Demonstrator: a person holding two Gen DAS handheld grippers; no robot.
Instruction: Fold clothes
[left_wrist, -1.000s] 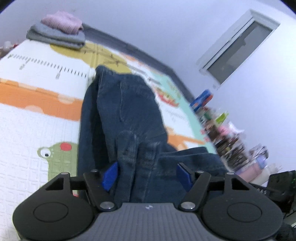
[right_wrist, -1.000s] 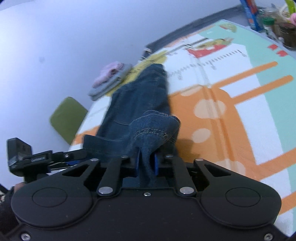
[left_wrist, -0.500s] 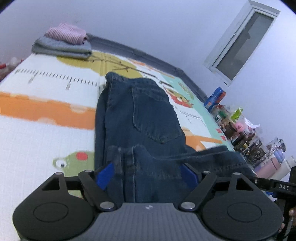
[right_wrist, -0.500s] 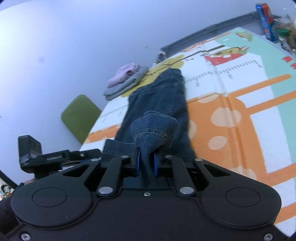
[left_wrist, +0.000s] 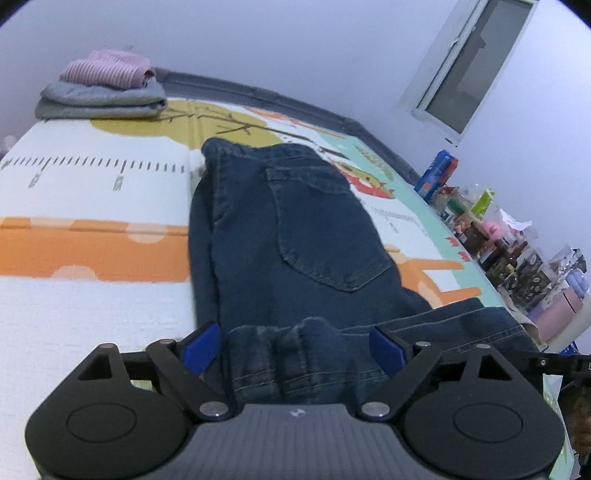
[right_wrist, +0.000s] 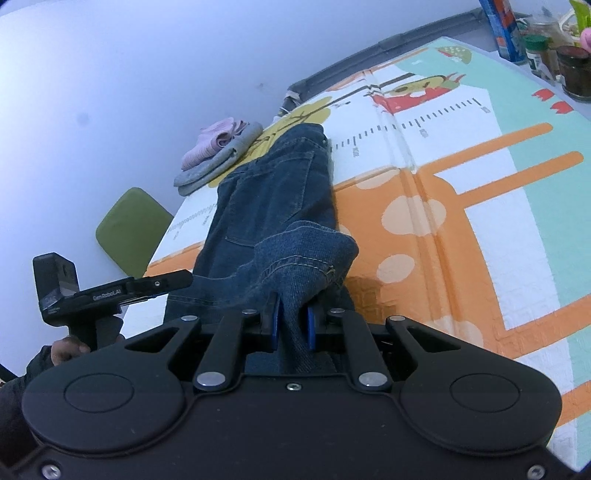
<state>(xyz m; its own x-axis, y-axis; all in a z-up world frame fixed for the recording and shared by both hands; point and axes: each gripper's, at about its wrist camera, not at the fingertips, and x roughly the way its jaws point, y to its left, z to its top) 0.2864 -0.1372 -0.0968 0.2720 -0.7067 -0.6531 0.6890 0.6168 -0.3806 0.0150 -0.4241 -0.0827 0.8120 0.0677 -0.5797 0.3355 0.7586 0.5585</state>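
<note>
One pair of jeans; two grippers: left opening around denim, pads clear; right clamped on hem.

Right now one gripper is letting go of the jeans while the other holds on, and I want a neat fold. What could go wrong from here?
1. The left gripper is opening with the denim hem between its fingers; the cloth could snag on a pad and drag.
2. The right gripper pinches a bunched cuff of the jeans, so the fold may come out skewed.
3. A wide swing might disturb the folded stack at the mat's far corner.
</note>
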